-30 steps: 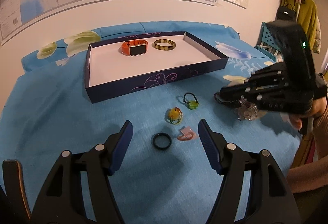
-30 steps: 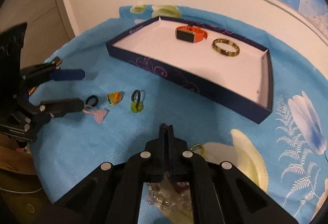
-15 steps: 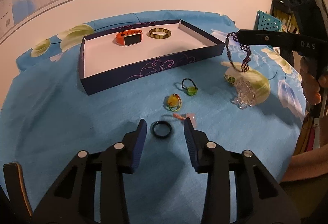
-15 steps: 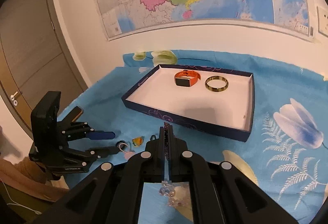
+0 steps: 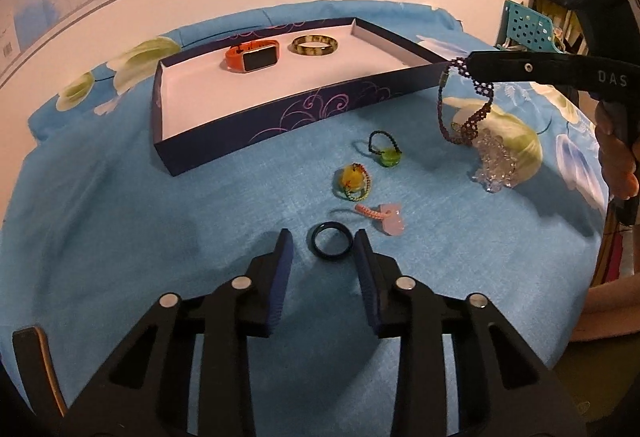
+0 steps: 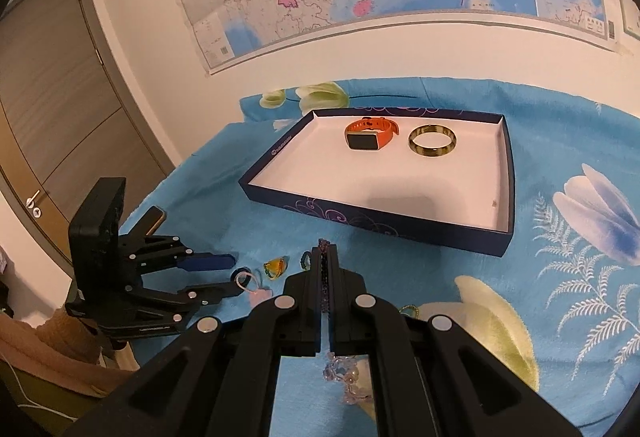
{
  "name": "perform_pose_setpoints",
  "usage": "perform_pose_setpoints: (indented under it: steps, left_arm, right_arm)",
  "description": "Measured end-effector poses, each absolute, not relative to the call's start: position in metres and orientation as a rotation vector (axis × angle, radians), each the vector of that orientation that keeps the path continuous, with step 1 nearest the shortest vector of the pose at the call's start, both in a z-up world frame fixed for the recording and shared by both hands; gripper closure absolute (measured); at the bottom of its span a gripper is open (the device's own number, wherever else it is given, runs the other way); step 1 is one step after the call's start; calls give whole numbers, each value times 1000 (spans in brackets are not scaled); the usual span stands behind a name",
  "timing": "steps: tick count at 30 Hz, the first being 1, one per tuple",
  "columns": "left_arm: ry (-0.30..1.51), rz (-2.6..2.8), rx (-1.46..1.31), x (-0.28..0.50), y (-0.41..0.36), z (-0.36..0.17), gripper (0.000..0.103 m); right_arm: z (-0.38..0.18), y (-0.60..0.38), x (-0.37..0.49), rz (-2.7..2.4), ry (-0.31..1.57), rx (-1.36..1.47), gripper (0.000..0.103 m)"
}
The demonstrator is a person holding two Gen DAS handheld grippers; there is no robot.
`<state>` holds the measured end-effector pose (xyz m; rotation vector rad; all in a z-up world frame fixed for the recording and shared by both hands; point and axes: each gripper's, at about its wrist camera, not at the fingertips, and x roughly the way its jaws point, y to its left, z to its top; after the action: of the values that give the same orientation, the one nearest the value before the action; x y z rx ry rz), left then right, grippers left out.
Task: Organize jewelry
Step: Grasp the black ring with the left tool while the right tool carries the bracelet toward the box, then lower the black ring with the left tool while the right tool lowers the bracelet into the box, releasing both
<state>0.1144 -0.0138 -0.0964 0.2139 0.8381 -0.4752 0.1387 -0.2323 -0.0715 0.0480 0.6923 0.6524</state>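
The left claw (image 5: 322, 247) is closing around the dark ring (image 5: 332, 240), which lies flat on the blue surface (image 5: 120, 229) between its fingers; the pads do not yet press it. The low, tilted approach suits so thin a thing.

The right claw (image 6: 326, 257) is clamped shut on a dark beaded bracelet (image 5: 466, 105), which hangs from its tip clear of the cloth, with a clear crystal bracelet (image 5: 494, 165) lying below it. Lifted free like this, it looks ready to be carried over the wall of the tray (image 5: 280, 121).

Between ring and tray lie a pink charm (image 5: 386, 217), a yellow charm (image 5: 352, 181) and a green charm (image 5: 386, 153). Inside the tray sit an orange watch (image 5: 252, 55) and a bangle (image 5: 314, 45), side by side.
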Motion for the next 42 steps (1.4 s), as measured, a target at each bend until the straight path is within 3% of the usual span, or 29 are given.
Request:
perform_pose_setpoints:
  steps: [18, 42]
  left_arm:
    - [750, -478, 108, 133, -6, -62, 81]
    - [709, -435, 114, 223, -26, -39, 81]
  right_arm:
    - [-58, -239, 158, 633, 649, 89, 102]
    - [-41, -237, 238, 604, 636, 129, 102]
